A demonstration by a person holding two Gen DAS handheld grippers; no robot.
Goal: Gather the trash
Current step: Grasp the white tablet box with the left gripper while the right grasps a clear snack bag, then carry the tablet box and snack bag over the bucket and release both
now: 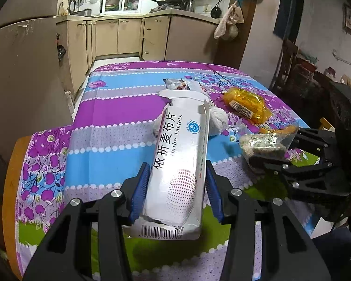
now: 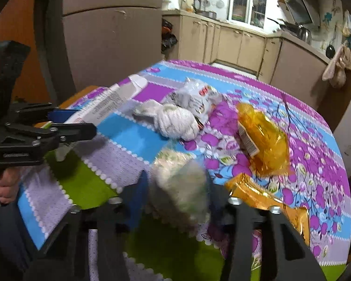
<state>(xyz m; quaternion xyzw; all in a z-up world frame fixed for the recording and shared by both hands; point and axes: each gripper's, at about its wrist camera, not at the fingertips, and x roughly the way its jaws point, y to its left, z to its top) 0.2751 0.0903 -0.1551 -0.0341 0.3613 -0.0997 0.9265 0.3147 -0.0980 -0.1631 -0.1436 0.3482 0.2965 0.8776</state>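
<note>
My left gripper (image 1: pixel 176 182) is shut on a torn white tablet box (image 1: pixel 180 164) with black Chinese print, held above the table; it also shows in the right wrist view (image 2: pixel 105 105). My right gripper (image 2: pixel 177 187) is shut on a crumpled clear and silver wrapper (image 2: pixel 180 187), blurred in that view; the wrapper (image 1: pixel 262 146) shows in the left wrist view too. On the flowered tablecloth (image 1: pixel 110 121) lie a yellow wrapper (image 1: pixel 248 105), a balled white tissue (image 2: pixel 173 121) and a white printed snack packet (image 2: pixel 196 96).
A gold foil packet (image 2: pixel 266 201) lies at the right gripper's side. The table's wooden edge (image 1: pixel 10 182) shows at the left. A fridge (image 1: pixel 23 82) stands beside the table, and kitchen cabinets (image 1: pixel 128 37) line the back wall.
</note>
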